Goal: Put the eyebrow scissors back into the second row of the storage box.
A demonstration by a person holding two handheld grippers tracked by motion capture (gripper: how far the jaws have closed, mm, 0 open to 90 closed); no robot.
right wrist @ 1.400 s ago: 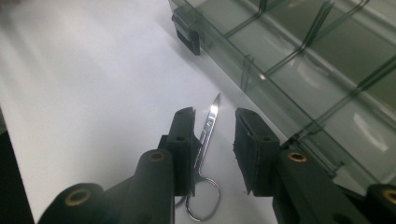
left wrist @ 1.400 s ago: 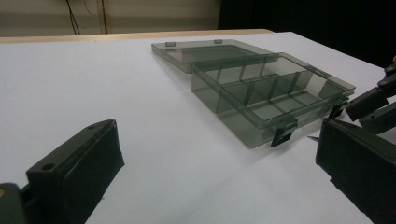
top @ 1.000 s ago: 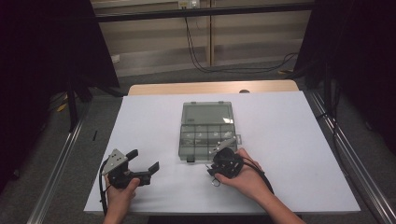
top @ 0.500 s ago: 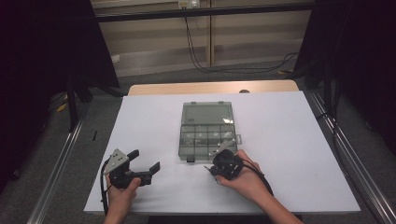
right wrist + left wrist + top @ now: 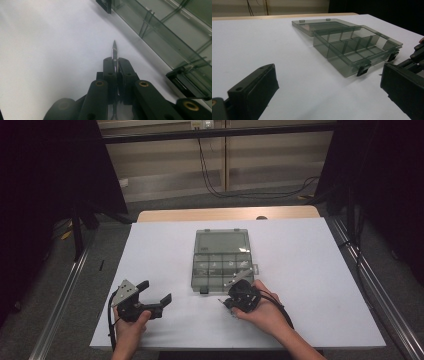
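Note:
An open smoky clear compartment box (image 5: 221, 265) lies mid-table, its lid (image 5: 222, 242) folded flat behind it. My right gripper (image 5: 227, 302) sits just in front of the box's near edge, shut on a thin pointed metal tool (image 5: 114, 51) whose tip sticks out past the jaws (image 5: 116, 62). That tip hovers low over the white table beside the box wall (image 5: 170, 37). My left gripper (image 5: 155, 291) rests at the near left, open and holding nothing, with the box (image 5: 357, 47) ahead of its jaws (image 5: 329, 82).
Two black latches (image 5: 106, 5) hang on the box's front edge. The white table top (image 5: 310, 270) is bare around the box. A wooden strip (image 5: 225, 214) runs along the far edge, and metal rails (image 5: 372, 290) flank both sides.

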